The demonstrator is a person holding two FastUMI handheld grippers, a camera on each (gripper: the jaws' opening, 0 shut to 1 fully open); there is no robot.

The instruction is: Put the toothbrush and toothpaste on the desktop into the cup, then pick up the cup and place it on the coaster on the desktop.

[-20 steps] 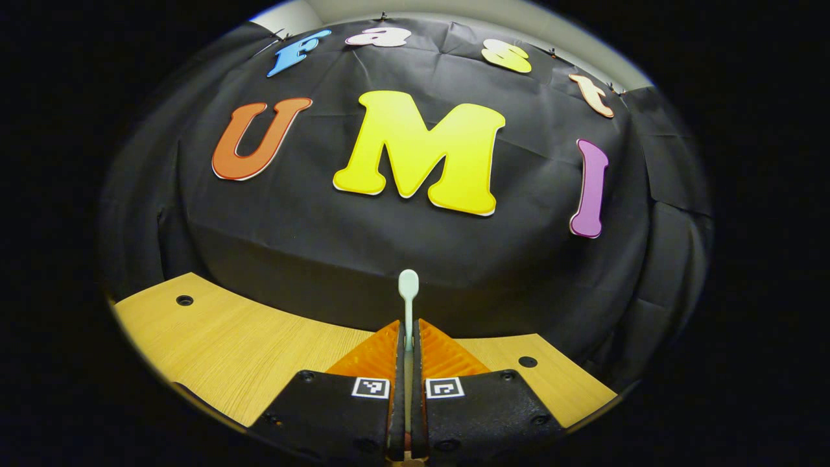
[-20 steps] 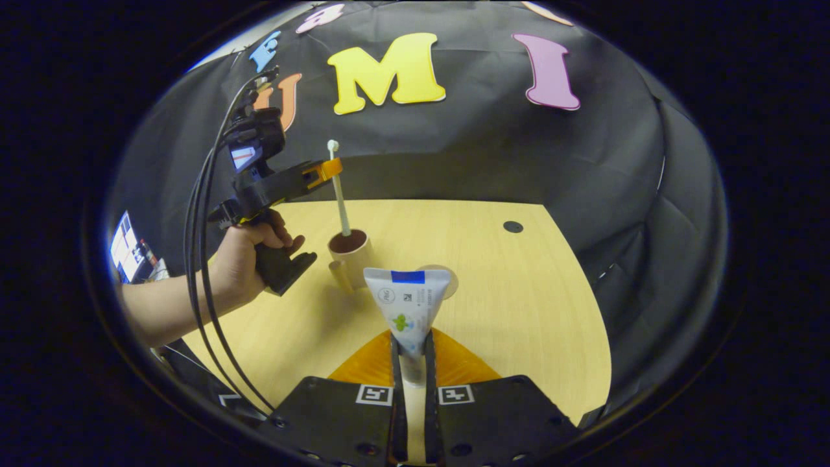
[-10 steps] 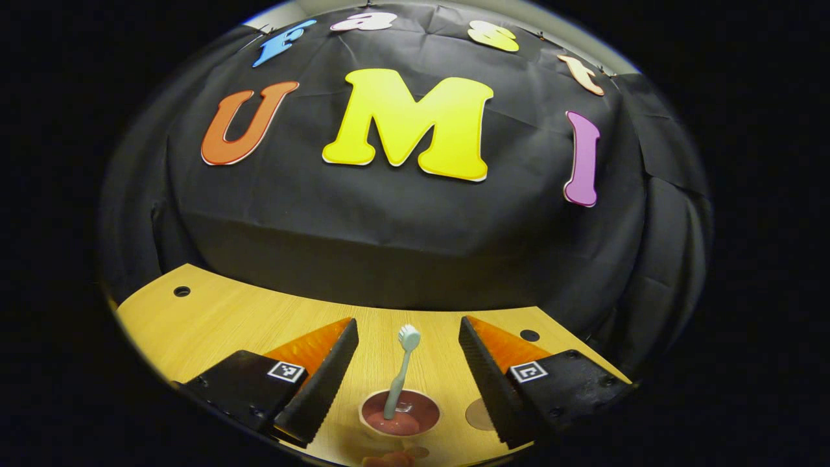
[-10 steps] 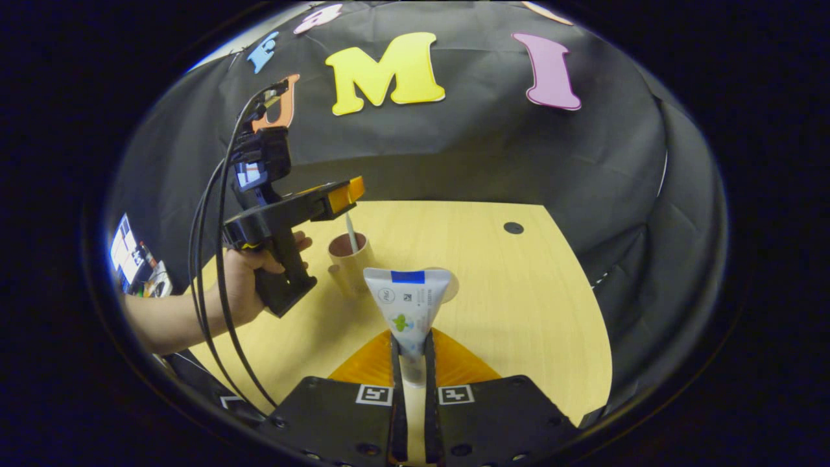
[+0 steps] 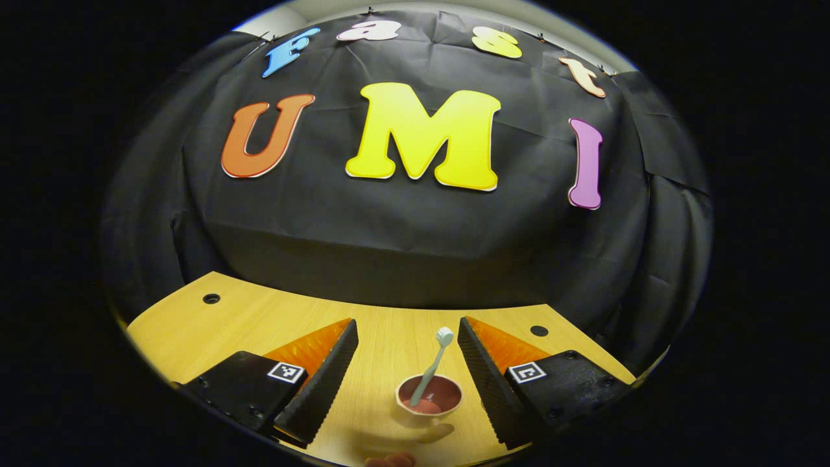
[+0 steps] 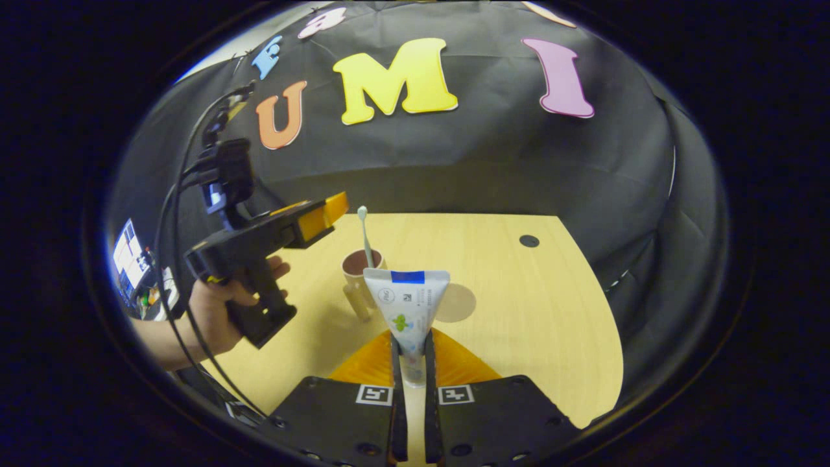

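your left tongs (image 5: 407, 363) gape above toothbrush (image 5: 429, 370) in cup (image 5: 428, 399); right tongs (image 6: 412, 363) pinch toothpaste (image 6: 406, 308), whose wide end may tip the cup.

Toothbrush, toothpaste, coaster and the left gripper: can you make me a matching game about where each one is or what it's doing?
Things:
1. toothbrush
2. toothpaste
3. coaster
4. left gripper

States:
A. lying bare on the desk
B. open, holding nothing
C. standing in the cup
D. pinched in the right gripper

Pairs: 1-C, 2-D, 3-A, 4-B
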